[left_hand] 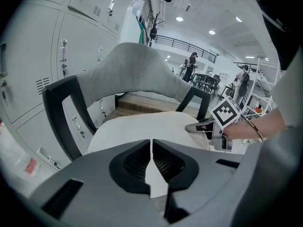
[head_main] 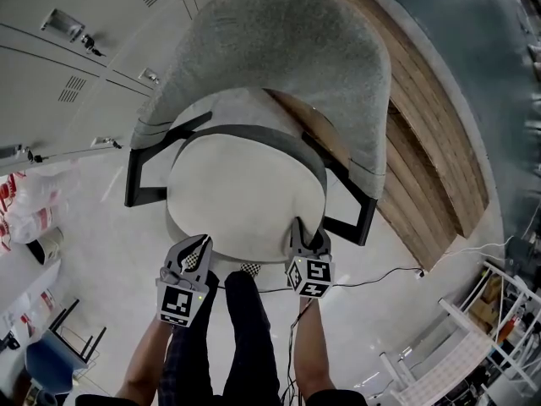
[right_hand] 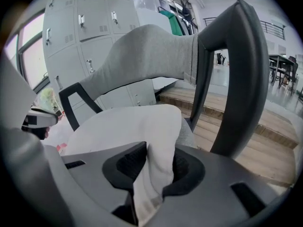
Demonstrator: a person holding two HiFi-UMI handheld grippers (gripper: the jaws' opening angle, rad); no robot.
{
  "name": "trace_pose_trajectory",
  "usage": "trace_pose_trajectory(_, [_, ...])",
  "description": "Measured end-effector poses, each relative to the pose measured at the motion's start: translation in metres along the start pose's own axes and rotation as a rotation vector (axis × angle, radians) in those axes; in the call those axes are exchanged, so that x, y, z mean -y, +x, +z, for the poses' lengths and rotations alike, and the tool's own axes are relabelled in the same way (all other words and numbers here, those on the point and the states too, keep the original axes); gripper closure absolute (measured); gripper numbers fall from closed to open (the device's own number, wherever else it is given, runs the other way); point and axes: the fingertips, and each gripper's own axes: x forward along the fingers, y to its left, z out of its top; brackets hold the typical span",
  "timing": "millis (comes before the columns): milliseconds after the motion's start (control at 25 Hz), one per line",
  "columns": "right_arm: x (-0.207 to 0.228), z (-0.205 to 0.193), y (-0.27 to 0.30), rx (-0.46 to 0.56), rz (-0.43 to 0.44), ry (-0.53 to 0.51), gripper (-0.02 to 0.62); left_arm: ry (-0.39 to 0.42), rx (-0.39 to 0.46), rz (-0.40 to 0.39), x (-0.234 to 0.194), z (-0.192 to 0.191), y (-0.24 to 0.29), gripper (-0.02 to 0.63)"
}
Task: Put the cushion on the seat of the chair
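Both my left claw (head_main: pixel 201 244) and right claw (head_main: pixel 299 227), nearly closed, pinch the white cushion (head_main: pixel 245 189) at six o'clock on the chair (head_main: pixel 287 49); uneven release could drag it off.

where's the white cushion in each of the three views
Head view: cushion at the centre, just below the grey backrest.
Left gripper view: cushion in the middle, under the backrest's curve.
Right gripper view: cushion lower centre-left, its edge folding down at the bottom.
Shared landmark: the grey backrest, above the cushion in all three.
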Motion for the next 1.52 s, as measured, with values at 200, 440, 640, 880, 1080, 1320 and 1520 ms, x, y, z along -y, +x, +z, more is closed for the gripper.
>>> trace_pose_trajectory(200, [0.005, 0.002, -0.005, 0.005, -0.007, 0.047, 0.446, 0.009, -0.001, -0.013, 0.005, 0.003, -0.001, 0.577])
trace_pose_trajectory(440, [0.011, 0.000, -0.013, -0.021, -0.016, 0.059, 0.359, 0.025, 0.000, -0.033, 0.014, 0.008, -0.006, 0.577])
trace_pose_trajectory(640, [0.014, -0.002, -0.028, -0.035, -0.049, 0.034, 0.344, 0.039, 0.009, -0.038, 0.018, 0.015, -0.015, 0.575])
trace_pose_trajectory(880, [0.009, 0.012, -0.045, -0.002, -0.054, 0.027, 0.344, 0.063, 0.023, -0.039, 0.021, 0.024, -0.029, 0.577])
trace_pose_trajectory(1080, [0.000, 0.029, -0.068, 0.015, -0.064, -0.005, 0.345, 0.084, 0.052, -0.040, 0.025, 0.042, -0.046, 0.577])
trace_pose_trajectory(1320, [-0.011, 0.052, -0.101, 0.049, -0.063, -0.029, 0.347, 0.100, 0.088, -0.040, 0.031, 0.071, -0.071, 0.577])
trace_pose_trajectory(1520, [-0.026, 0.076, -0.128, 0.075, -0.046, -0.047, 0.348, 0.095, 0.128, -0.045, 0.037, 0.104, -0.094, 0.577])
